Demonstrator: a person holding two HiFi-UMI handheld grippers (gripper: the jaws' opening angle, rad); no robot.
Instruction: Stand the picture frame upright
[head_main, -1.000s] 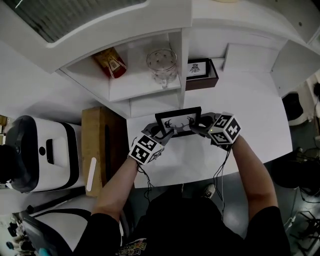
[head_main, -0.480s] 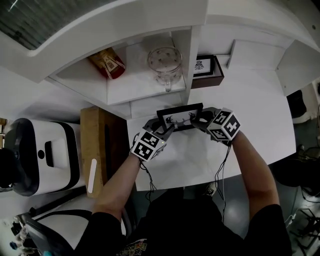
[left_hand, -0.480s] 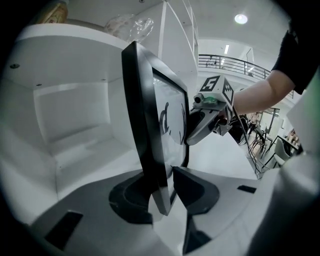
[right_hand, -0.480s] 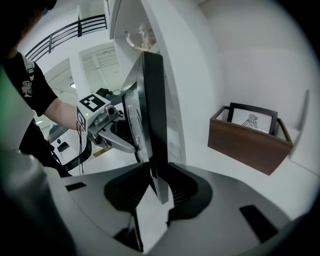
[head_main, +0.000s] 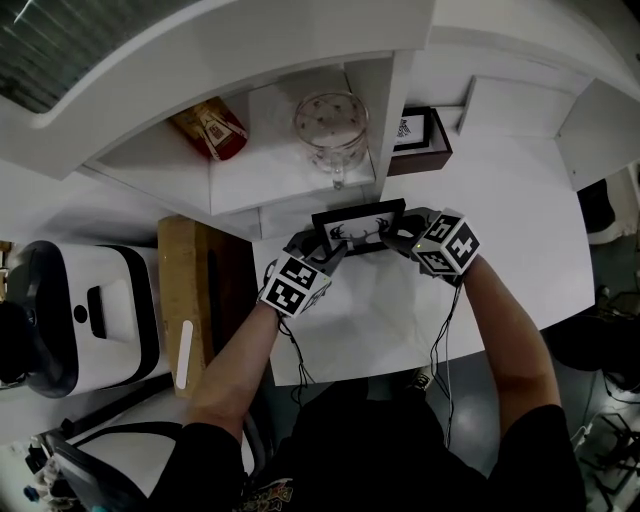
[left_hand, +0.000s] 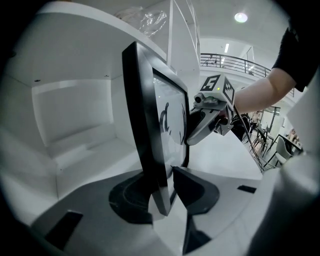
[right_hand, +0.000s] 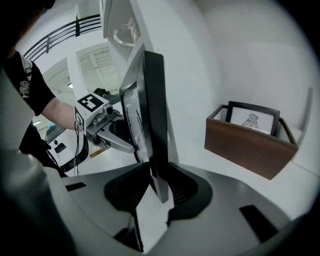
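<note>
Black-rimmed rectangular picture frame (head_main: 358, 226) with an antlered-animal print is held at both ends. The left gripper (head_main: 322, 252) is clamped on its left end and the right gripper (head_main: 400, 236) on its right end, each pair of jaws pressing the front and back of the rim. Since a second ago the frame has travelled away from the person, closer to the foot of the white shelf unit (head_main: 300, 190) ahead of the grippers. It now shows more edge-on from above, so it reads as nearly upright. Settling its lower edge on the white tabletop (head_main: 500, 230) and releasing looks like what remains. Both forearms reach forward, with the grippers angled downward and turned inward toward each other.
</note>
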